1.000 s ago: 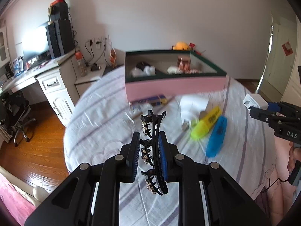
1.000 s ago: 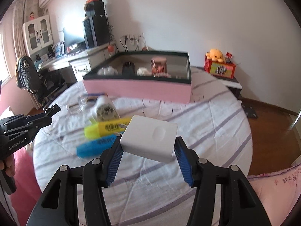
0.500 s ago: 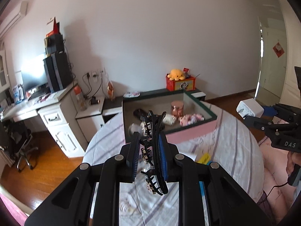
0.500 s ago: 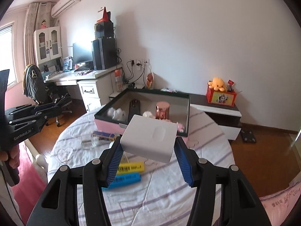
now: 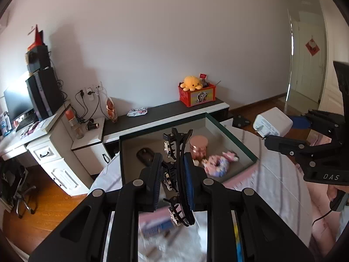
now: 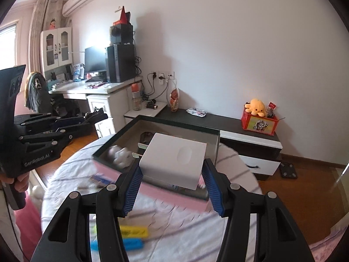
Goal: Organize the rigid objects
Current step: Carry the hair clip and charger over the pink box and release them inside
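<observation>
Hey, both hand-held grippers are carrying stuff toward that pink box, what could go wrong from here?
The left hand-held gripper pinches the black hair claw only by a thin edge, so it may twist or slip out before reaching the pink box. The white charger could land on the copper tin or the other items already inside. Both grippers converge on the box and might bump.

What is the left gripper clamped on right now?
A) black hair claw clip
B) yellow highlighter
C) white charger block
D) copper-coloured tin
A: the left gripper is shut on the black hair claw clip, its teeth sticking out above and below the pads; the white charger block sits in the right gripper.
</observation>
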Demonstrator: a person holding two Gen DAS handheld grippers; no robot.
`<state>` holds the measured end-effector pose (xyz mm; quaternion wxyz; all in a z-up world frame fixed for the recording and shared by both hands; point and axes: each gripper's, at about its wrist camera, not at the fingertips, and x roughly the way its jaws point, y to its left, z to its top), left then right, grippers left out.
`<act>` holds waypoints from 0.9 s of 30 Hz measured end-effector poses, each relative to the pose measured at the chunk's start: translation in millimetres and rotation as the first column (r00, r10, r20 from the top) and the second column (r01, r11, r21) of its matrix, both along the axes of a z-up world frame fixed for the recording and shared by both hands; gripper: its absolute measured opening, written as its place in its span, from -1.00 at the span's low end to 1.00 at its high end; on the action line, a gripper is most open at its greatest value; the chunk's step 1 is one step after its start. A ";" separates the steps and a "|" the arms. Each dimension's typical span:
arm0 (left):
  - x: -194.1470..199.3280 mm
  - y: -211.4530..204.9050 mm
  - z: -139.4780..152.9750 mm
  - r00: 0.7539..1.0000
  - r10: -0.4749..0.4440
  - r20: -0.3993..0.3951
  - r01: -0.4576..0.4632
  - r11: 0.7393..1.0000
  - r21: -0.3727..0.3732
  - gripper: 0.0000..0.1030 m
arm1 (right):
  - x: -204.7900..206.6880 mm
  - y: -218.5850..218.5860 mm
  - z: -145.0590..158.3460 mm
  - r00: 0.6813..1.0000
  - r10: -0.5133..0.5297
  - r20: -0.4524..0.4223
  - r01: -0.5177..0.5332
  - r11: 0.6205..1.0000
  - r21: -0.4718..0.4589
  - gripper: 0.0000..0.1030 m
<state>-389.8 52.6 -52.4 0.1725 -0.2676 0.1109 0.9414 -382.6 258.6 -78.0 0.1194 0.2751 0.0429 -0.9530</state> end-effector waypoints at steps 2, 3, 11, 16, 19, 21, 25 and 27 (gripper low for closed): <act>-23.4 8.5 -1.2 1.000 -0.005 0.017 0.005 1.000 -0.014 -0.63 | -20.4 1.4 -1.4 1.000 0.000 0.017 0.000 1.000 0.005 0.10; -33.9 12.7 -2.4 1.000 -0.006 0.025 0.007 1.000 -0.020 -0.63 | -32.4 2.5 -3.1 1.000 -0.003 0.027 0.002 1.000 0.012 0.10; -125.7 37.0 -34.1 0.990 0.005 0.142 0.007 0.996 -0.084 -0.63 | -124.2 10.2 -37.5 0.990 -0.026 0.137 0.018 0.998 0.056 0.10; -159.8 46.8 -60.1 0.982 0.020 0.187 0.004 0.992 -0.123 -0.63 | -167.5 13.9 -65.8 0.978 -0.040 0.204 0.022 0.995 0.092 0.10; -173.1 46.9 -71.3 0.978 0.030 0.208 -0.003 0.992 -0.124 -0.63 | -183.5 15.9 -78.7 0.972 -0.039 0.231 0.016 0.995 0.101 0.10; -180.2 48.2 -77.4 0.975 0.025 0.222 0.004 0.992 -0.125 -0.63 | -190.1 16.5 -84.7 0.969 -0.037 0.244 0.010 0.994 0.108 0.10; -190.5 52.1 -90.8 0.968 0.030 0.247 0.004 0.991 -0.136 -0.63 | -201.7 15.9 -96.2 0.960 -0.026 0.278 -0.006 0.993 0.114 0.10; -192.3 52.9 -94.9 0.965 0.028 0.259 0.007 0.991 -0.136 -0.63 | -205.1 15.3 -100.0 0.956 -0.025 0.293 -0.010 0.993 0.117 0.10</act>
